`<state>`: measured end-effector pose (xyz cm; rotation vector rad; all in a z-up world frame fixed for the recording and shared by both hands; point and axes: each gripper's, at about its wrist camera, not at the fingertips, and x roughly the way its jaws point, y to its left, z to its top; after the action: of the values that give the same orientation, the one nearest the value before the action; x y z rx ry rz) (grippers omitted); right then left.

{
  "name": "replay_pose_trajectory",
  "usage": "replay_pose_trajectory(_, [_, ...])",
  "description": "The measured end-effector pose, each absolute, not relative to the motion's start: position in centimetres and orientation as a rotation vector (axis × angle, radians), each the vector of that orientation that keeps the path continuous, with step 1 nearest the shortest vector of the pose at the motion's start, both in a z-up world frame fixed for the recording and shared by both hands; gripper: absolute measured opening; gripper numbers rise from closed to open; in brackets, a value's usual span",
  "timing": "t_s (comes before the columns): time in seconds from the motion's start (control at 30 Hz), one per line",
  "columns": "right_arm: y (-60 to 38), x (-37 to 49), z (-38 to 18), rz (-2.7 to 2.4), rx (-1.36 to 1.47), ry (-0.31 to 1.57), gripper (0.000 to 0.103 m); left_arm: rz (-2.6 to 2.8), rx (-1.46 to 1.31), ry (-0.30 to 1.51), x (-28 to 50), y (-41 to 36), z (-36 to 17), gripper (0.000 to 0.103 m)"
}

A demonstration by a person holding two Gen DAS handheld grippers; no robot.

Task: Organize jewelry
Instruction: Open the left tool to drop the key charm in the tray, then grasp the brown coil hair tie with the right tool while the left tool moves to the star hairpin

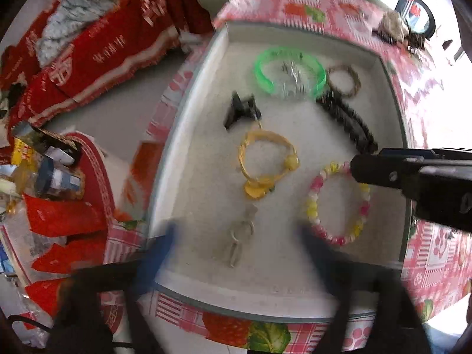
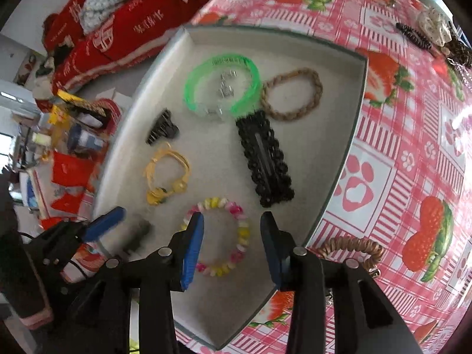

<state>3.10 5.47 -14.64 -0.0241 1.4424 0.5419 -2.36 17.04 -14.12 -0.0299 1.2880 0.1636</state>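
A shallow white tray [image 1: 200,135] [image 2: 138,124] on the table holds a green bangle [image 1: 290,70] [image 2: 222,84], a braided tan ring [image 1: 345,81] [image 2: 292,94], a long black hair clip [image 1: 348,121] [image 2: 267,162], a small black claw clip [image 1: 242,109] [image 2: 162,128], a yellow cord bracelet [image 1: 265,162] [image 2: 166,174], a pink and yellow bead bracelet [image 1: 337,203] [image 2: 219,236] and a pale small piece [image 1: 240,236]. My left gripper [image 1: 236,253] is open above the pale piece. My right gripper [image 2: 233,242] is open above the bead bracelet. It enters the left wrist view as a black arm [image 1: 413,177].
A brown coil hair tie [image 2: 351,249] lies on the strawberry tablecloth [image 2: 398,147] just right of the tray. More hair pieces [image 2: 433,29] lie at the table's far right. Red cloth [image 1: 103,44] and cluttered boxes [image 1: 50,171] sit to the left of the table.
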Motion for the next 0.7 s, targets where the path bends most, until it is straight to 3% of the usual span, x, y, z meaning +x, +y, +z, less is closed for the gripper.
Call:
replay_pose_trajectory(0.3, [0.1,3.8,-9.6,0.437,0.036,1.314,0.046,0.148,-0.019,1.247,-1.8,16.6,-12.5,0.103])
replay_pose_trajectory(0.7, [-7.5,1.4,-14.2,0.246,0.085,1.440,0.046,0.080,-0.003,1.251,-1.6,14.8,-11.9,0.103])
